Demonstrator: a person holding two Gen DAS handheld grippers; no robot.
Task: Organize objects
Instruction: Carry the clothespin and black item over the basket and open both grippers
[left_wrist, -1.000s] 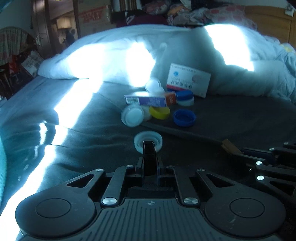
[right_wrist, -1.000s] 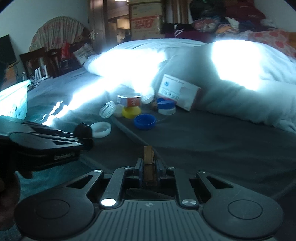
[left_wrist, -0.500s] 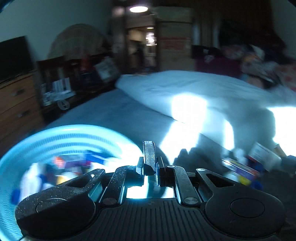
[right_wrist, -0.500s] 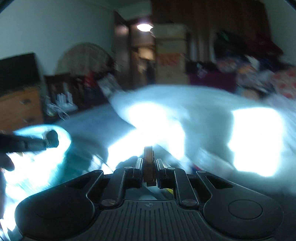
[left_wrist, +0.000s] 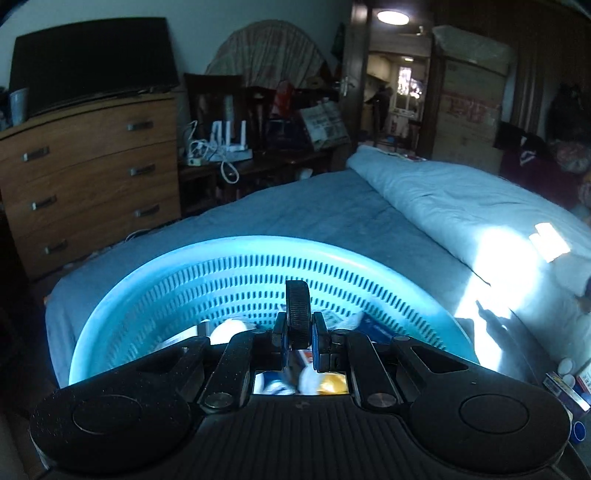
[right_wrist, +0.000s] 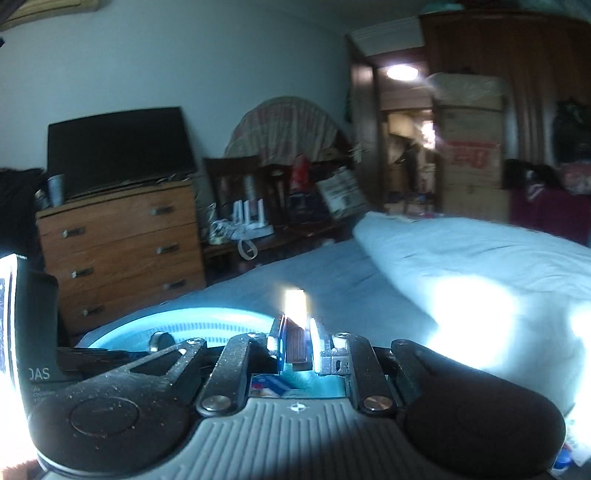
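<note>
The left gripper (left_wrist: 297, 314) has its fingers pressed together with nothing seen between them, poised over the light blue slotted basket (left_wrist: 258, 266). Inside the basket, small boxes and a white lid (left_wrist: 231, 328) show under the fingers; their print is too blurred to read. The right gripper (right_wrist: 295, 325) is likewise closed, its sunlit tip above the basket's rim (right_wrist: 207, 314). At the left edge of the right view, the left tool's body carries the letters "OAS". A second ago both grippers faced the pile of caps and boxes (left_wrist: 565, 380) on the grey bedspread (left_wrist: 314, 214); both now face the basket, with the dresser (left_wrist: 88, 166) and television (left_wrist: 92, 62) behind.
</note>
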